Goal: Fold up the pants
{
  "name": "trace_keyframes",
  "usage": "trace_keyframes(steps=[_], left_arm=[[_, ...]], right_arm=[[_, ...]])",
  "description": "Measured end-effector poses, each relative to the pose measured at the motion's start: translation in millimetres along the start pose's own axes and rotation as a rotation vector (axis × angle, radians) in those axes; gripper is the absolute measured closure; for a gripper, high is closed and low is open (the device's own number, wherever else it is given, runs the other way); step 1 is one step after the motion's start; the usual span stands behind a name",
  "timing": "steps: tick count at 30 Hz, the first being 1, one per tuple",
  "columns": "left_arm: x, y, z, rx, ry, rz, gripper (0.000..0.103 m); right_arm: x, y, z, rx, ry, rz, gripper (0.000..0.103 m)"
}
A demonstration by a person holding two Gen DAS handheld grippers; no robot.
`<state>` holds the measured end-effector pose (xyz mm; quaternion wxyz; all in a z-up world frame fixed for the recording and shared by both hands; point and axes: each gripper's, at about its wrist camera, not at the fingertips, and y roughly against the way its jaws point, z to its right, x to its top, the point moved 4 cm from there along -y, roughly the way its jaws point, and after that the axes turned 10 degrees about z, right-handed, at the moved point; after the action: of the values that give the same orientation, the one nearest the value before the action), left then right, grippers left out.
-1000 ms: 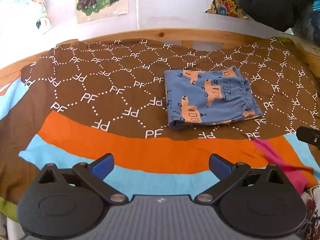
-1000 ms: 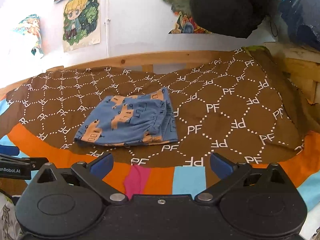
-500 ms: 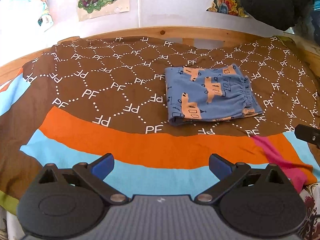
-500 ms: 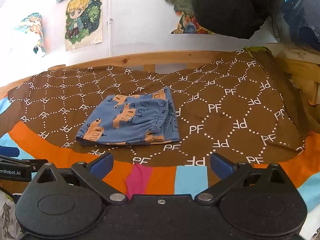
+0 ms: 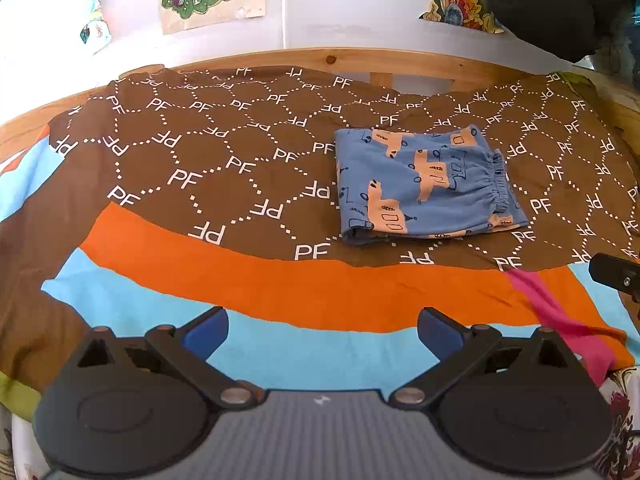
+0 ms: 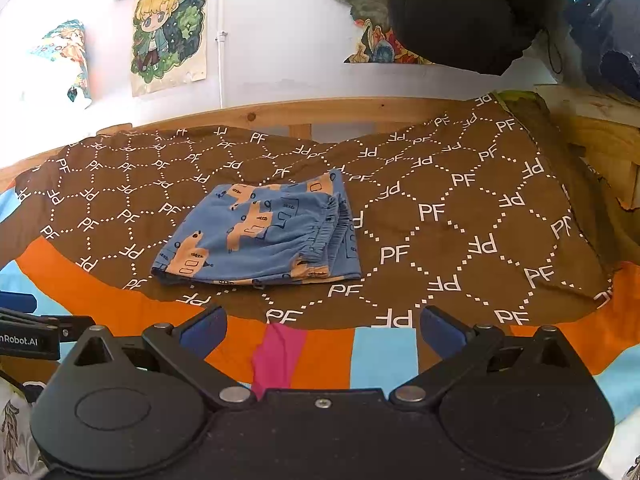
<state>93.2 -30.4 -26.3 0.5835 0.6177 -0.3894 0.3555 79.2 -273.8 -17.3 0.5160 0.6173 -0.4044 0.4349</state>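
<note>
The left claw (image 5: 322, 330) is spread wide with nothing between its blue pads, and the right claw (image 6: 322, 330) likewise gapes with nothing in it. Ahead of both, well apart from the fingertips, the folded blue pants (image 5: 428, 186) (image 6: 264, 236) lie flat on the brown patterned bedspread (image 5: 200, 184) (image 6: 460, 220), ahead-right of the left claw, ahead-left of the right.

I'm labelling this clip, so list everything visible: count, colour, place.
pants: one, blue with orange print, folded, on the brown part of the bedsheet
bedsheet: one, brown with white PF marks, orange, light blue and pink bands, covering the bed
bed frame: one, light wood, behind the sheet
posters: several, colourful, on the white wall
dark bundle: one, black, upper right
left hand-held gripper: open, empty, near edge
right hand-held gripper: open, empty, near edge
</note>
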Motion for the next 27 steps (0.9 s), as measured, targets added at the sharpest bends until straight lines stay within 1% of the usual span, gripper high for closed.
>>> trace_keyframes(steps=[27], left_arm=[[-1.1,1.0,0.7,-0.001,0.007,-0.006,0.000]], right_arm=[[-1.2,-1.3,0.4,0.001,0.000,-0.007,0.001]])
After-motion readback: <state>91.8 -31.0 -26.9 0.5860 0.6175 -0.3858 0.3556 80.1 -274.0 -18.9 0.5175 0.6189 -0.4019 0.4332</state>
